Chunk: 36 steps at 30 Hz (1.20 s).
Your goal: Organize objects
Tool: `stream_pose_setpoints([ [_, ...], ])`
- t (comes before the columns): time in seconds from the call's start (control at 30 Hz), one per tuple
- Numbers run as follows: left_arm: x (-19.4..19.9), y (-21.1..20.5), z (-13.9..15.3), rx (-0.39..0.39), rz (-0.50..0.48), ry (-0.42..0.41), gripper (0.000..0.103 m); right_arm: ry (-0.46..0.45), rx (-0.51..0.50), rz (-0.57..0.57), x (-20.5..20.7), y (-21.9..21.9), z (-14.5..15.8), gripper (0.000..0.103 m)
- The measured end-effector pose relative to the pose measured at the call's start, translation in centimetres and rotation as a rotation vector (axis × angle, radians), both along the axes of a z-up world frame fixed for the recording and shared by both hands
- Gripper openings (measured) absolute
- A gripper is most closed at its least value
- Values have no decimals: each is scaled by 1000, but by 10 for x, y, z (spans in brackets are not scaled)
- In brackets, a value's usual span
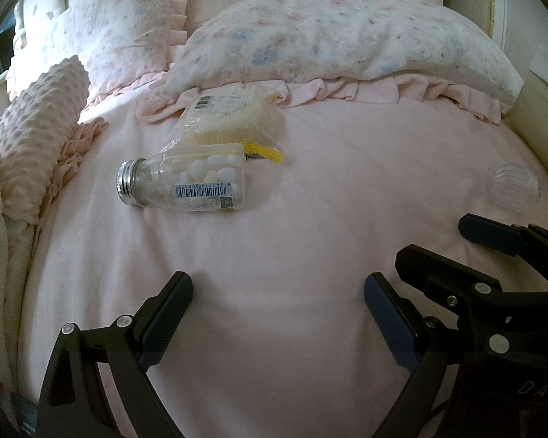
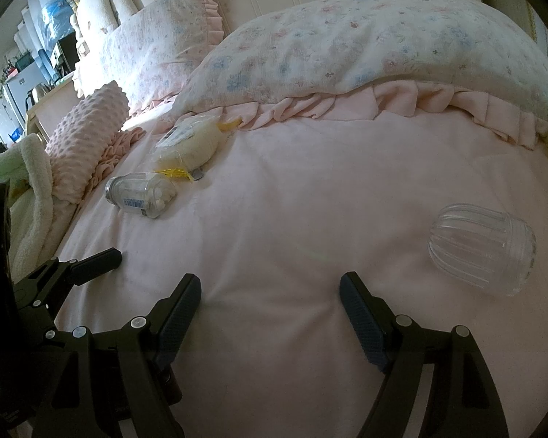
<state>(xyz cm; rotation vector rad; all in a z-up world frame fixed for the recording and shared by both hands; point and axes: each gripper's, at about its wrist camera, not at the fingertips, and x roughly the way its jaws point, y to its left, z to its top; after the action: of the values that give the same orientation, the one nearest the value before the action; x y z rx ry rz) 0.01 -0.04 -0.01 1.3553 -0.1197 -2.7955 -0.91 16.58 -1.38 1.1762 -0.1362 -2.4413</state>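
Pink bedsheet (image 1: 310, 200) | candy bottle (image 1: 186, 182) (lying sideways) | left gripper (image 1: 277, 292) open, empty

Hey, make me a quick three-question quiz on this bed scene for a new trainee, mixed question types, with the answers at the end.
1. True or false: the clear square bottle with the silver screw cap stands upright on the pink bedspread.
2. Multiple choice: the clear ribbed plastic jar lies nearest which gripper? A) left gripper B) right gripper C) equally near both
3. Fill in: the clear bag with the yellow edge lies between the bottle and the floral ______.

Key
1. False: it lies on its side, cap pointing left, white tablets inside.
2. B
3. pillow
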Motion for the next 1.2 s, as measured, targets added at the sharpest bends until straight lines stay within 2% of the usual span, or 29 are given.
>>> stream_pose_setpoints([
  [1.2,0,0,0,1,-2,0,95,-1,-5,3,1,0,2,80],
])
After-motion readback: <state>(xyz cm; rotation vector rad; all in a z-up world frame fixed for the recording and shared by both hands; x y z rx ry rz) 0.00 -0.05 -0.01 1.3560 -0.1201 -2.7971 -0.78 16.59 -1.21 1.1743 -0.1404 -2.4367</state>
